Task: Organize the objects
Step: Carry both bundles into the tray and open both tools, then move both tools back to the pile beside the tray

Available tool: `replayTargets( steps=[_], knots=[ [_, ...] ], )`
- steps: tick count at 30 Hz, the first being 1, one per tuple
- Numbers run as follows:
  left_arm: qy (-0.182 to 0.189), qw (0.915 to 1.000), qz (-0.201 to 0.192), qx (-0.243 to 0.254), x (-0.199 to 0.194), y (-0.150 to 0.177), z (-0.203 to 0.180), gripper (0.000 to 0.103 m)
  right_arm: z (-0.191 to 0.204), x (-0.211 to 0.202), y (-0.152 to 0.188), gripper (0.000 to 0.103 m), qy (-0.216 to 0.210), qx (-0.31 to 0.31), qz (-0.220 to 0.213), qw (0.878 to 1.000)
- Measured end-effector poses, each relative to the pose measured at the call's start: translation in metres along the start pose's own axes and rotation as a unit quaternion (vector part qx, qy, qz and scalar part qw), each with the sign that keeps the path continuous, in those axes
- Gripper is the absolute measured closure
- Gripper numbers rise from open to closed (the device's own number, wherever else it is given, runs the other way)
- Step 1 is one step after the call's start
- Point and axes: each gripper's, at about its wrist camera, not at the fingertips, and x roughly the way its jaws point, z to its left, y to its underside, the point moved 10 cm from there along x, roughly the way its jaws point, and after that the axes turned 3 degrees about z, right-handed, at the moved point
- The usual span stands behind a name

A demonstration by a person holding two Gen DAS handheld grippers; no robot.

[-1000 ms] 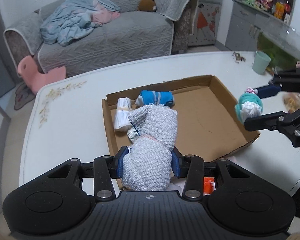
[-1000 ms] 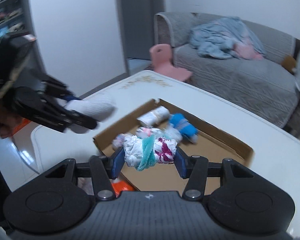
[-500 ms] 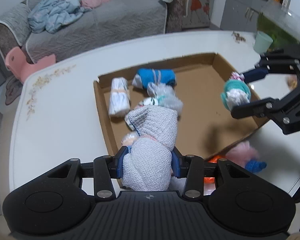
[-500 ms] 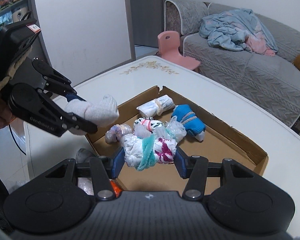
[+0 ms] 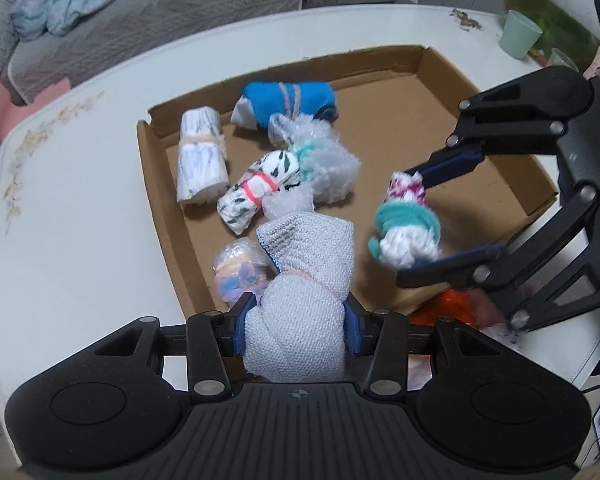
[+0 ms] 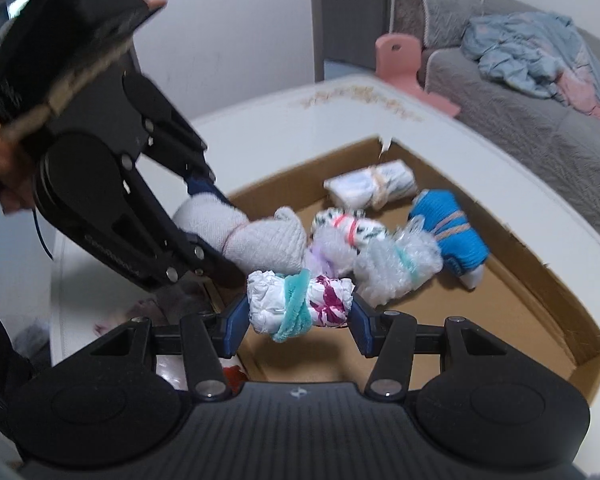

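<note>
Left gripper [image 5: 296, 330] pitched steeply down, right gripper [image 6: 298, 320] less; jaws clamp sock bundles.

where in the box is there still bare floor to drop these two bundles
Bare cardboard runs along the cardboard box right wall and far right corner, right of the blue bundle. The left half is crowded: white bundle, striped bundle, bubble wrap.

A grey quilted sofa [image 6: 540, 120] stands beyond the white tabletop [image 5: 80, 220], with a crumpled light blue blanket [image 6: 528, 52] lying on its seat and some pink fabric [image 6: 580, 92] tucked against it. A pink child's chair [image 6: 404, 60] sits on the floor beside the sofa. Near the tabletop's far corner stands a pale green cup [image 5: 520, 38], close to a glass fish tank [image 5: 556, 12].
</note>
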Motion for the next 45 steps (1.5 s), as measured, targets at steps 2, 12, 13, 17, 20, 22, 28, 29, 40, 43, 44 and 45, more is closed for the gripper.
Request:
replayTargets(
  steps=[2, 12, 13, 17, 20, 22, 28, 29, 40, 43, 44, 45],
  knots=[
    [0.0, 1.0, 0.001, 0.002, 0.003, -0.002, 0.001, 0.052, 0.003, 0.008, 0.002, 0.054, 0.0, -0.009, 0.01, 1.0],
    [-0.021, 0.9997, 0.012, 0.005, 0.023, -0.009, 0.015, 0.051, 0.009, 0.025, -0.002, 0.054, -0.002, -0.02, 0.021, 1.0],
    [-0.027, 0.9995, 0.012, 0.014, 0.024, -0.009, 0.014, 0.051, 0.01, 0.027, -0.001, 0.054, -0.004, -0.021, 0.024, 0.999],
    [-0.034, 0.9991, 0.013, 0.019, 0.025, -0.009, 0.012, 0.05, 0.018, 0.031, 0.001, 0.054, -0.005, -0.034, 0.033, 0.999],
    [-0.051, 0.9982, 0.018, 0.026, 0.026, -0.006, 0.011, 0.038, 0.02, 0.033, 0.004, 0.054, -0.002, -0.039, 0.042, 0.998],
    [-0.061, 0.9972, 0.014, 0.042, 0.024, -0.006, 0.009, 0.036, 0.019, 0.031, 0.005, 0.052, 0.0, -0.037, 0.044, 0.998],
    [-0.058, 0.9974, 0.005, 0.041, 0.013, -0.011, 0.007, 0.023, 0.017, 0.03, 0.008, 0.049, 0.008, -0.036, 0.046, 0.998],
    [-0.059, 0.9973, 0.002, 0.045, 0.011, -0.012, 0.006, 0.019, 0.016, 0.03, 0.008, 0.049, 0.008, -0.035, 0.047, 0.998],
    [-0.072, 0.9954, -0.001, 0.063, -0.006, -0.015, 0.001, 0.016, 0.012, 0.021, 0.001, 0.03, 0.014, -0.038, 0.042, 0.998],
    [-0.071, 0.9955, -0.006, 0.063, -0.011, -0.015, 0.001, 0.015, 0.012, 0.02, -0.001, 0.03, 0.016, -0.04, 0.041, 0.998],
    [-0.07, 0.9955, -0.008, 0.062, -0.012, -0.016, 0.002, 0.015, 0.011, 0.02, -0.001, 0.03, 0.016, -0.04, 0.042, 0.998],
    [-0.07, 0.9956, -0.01, 0.061, -0.014, -0.016, 0.002, 0.014, 0.011, 0.019, -0.001, 0.03, 0.016, -0.039, 0.042, 0.998]
  ],
)
